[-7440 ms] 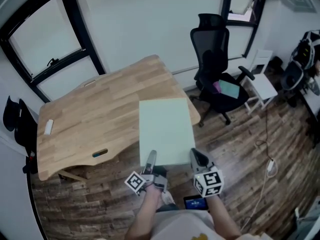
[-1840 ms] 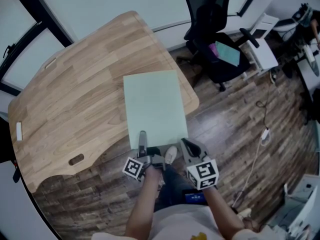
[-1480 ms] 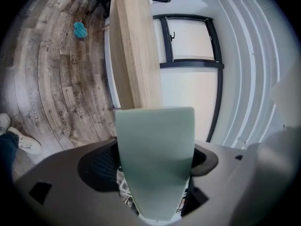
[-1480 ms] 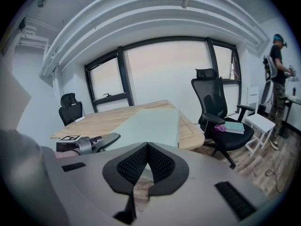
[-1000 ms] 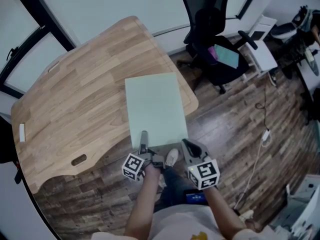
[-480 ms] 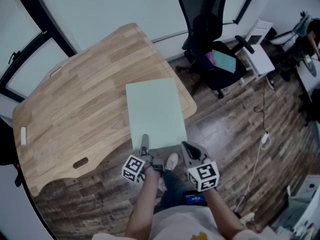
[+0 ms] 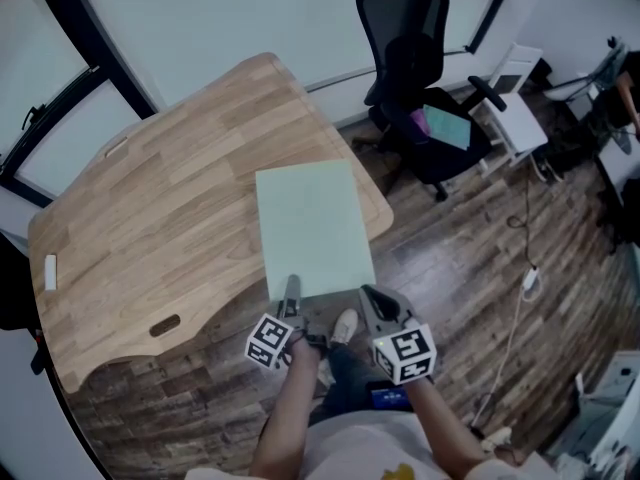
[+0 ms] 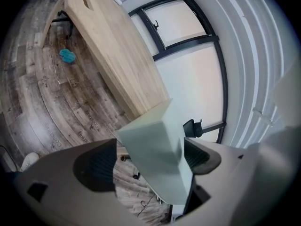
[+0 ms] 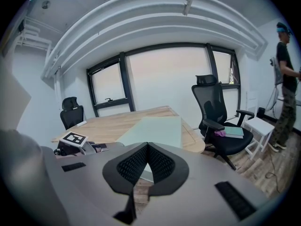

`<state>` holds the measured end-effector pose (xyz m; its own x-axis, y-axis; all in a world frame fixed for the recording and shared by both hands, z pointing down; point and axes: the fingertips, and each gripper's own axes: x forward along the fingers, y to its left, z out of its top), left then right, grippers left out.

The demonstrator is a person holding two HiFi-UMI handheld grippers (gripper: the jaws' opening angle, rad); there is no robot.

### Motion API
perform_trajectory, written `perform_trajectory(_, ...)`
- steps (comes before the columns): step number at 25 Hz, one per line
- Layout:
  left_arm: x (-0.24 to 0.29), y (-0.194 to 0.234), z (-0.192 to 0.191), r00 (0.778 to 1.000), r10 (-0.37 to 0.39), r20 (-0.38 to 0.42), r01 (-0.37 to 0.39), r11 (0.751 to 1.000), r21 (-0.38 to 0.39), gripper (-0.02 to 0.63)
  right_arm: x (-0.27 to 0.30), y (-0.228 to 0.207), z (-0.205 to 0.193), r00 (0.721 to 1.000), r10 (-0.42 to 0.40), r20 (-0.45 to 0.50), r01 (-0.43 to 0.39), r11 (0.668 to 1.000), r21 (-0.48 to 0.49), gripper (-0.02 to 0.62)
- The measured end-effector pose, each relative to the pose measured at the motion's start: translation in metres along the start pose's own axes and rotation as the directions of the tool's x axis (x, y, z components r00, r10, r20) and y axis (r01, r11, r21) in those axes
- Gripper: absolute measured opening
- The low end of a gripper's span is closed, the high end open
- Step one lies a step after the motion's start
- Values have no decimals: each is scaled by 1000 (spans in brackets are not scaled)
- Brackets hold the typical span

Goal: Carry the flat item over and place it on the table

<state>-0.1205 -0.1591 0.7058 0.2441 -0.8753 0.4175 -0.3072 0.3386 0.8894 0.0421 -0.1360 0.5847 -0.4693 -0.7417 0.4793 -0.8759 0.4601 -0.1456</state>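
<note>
One wooden table (image 7: 150,218) stands on plank floor (image 7: 470,258), with two black office chairs (image 9: 214,109) nearby. One pale green sheet (image 7: 312,228) reaches over its near edge. The left gripper (image 7: 291,290) clamps the sheet's near edge, and the right gripper (image 7: 369,298), jaws closed, seemingly pinches it too.

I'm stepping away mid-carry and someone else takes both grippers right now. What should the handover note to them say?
Left claw: shut on the near edge of the pale green panel, by its left corner.
Right claw: shut on the same edge, by the right corner.
Panel: its far part is over the near right corner of the wooden table and its near edge is out over the floor. Whether it touches the table cannot be told.
Done: panel brought to the table.
To do: set it down on the table, probably further in, then open both claws.
</note>
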Motion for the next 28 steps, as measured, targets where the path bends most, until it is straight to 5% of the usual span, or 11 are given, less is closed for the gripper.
perform_trajectory(12,-18,-7,-4,1000,-14,-23,15,999,39,433,-12,10,7,1000,0,27,0,1000,-2,-2)
perform_trajectory(28,-35,-31,-8,996,-55,-70,70,969,237,422,-16,12,5,999,1,35,-1,1000,-13,-2)
